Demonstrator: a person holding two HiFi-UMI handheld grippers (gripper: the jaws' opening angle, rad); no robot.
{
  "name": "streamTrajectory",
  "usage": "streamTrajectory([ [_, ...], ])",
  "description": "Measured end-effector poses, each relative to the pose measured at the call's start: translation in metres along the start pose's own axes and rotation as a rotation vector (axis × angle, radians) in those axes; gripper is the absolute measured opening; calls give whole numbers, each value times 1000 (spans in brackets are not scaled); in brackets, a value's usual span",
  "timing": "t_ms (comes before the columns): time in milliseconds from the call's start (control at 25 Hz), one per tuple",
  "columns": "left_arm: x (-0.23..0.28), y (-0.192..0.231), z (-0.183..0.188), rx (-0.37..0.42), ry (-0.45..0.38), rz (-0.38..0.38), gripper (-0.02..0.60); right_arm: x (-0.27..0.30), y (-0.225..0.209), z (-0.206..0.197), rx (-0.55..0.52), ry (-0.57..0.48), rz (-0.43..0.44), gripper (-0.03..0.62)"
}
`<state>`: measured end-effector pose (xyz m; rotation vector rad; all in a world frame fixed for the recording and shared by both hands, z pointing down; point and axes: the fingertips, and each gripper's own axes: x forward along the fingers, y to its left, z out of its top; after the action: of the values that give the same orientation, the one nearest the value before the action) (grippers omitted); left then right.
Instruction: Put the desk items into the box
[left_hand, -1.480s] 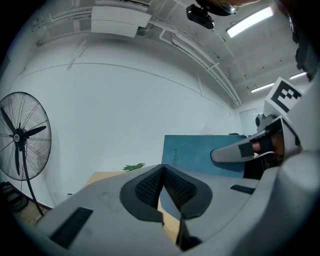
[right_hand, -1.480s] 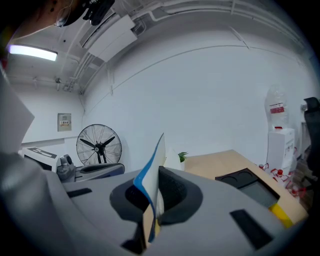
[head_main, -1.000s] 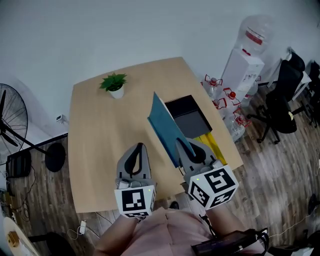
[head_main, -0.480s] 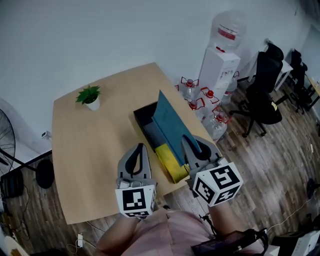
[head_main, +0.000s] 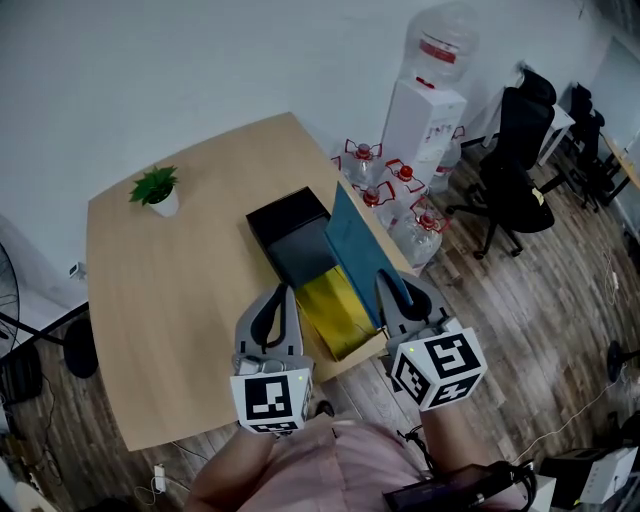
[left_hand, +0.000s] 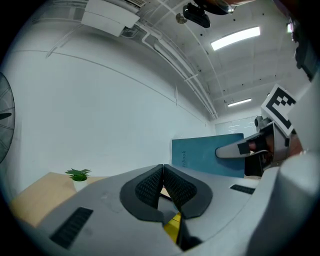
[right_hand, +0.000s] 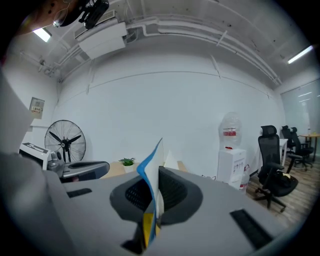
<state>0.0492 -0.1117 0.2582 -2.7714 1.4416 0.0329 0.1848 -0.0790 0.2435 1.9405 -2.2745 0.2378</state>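
- The left gripper (left_hand: 163, 168) has its jaws pressed together with nothing between the dark ribbed pads (left_hand: 148, 186). In the head view it (head_main: 282, 295) hovers over the near edge of the light wooden surface (head_main: 170, 290).
- The right gripper (right_hand: 154, 175) has its jaws clamped on the lower edge of a thin teal-blue notebook (right_hand: 154, 152). The notebook (head_main: 362, 248) stands upright on edge and rises ahead of those jaws (head_main: 386, 287).
- An open black rectangular box (head_main: 288, 228) sits on the surface ahead of both pairs of jaws, just left of the raised notebook.
- A flat yellow item (head_main: 335, 312) lies between the two grippers at the box's near end. Whether it rests inside the box cannot be told.
- A small green potted plant (head_main: 155, 189) stands well ahead and to the left of the left jaws.
- Beyond the notebook, off the surface, are a white water dispenser (head_main: 428, 112) and a black office chair (head_main: 512, 160).
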Motion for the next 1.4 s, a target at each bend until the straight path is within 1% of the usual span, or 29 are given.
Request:
streamTrajectory([
  [160, -4, 3, -15, -5, 53, 5, 11, 2, 3, -21, 5, 33, -2, 9],
  [280, -5, 7, -26, 1, 83, 8, 11, 6, 14, -38, 19, 53, 18, 9],
  [440, -7, 7, -42, 11, 141, 7, 11, 8, 27, -55, 68, 69, 54, 9],
  [560, -11, 7, -53, 23, 183, 4, 11, 6, 32, -64, 127, 70, 73, 9],
  [760, -8, 2, -64, 36, 211, -12, 11, 9, 28, -82, 229, 83, 90, 11],
  [920, -7, -5, -69, 46, 224, -28, 11, 10, 20, -96, 314, 96, 88, 11],
  [1160, -4, -9, -80, 64, 270, -34, 11, 18, 6, -121, 398, 130, 81, 11],
  [1400, 4, -11, -94, 61, 295, -28, 11, 28, 1, -150, 460, 171, 96, 12],
])
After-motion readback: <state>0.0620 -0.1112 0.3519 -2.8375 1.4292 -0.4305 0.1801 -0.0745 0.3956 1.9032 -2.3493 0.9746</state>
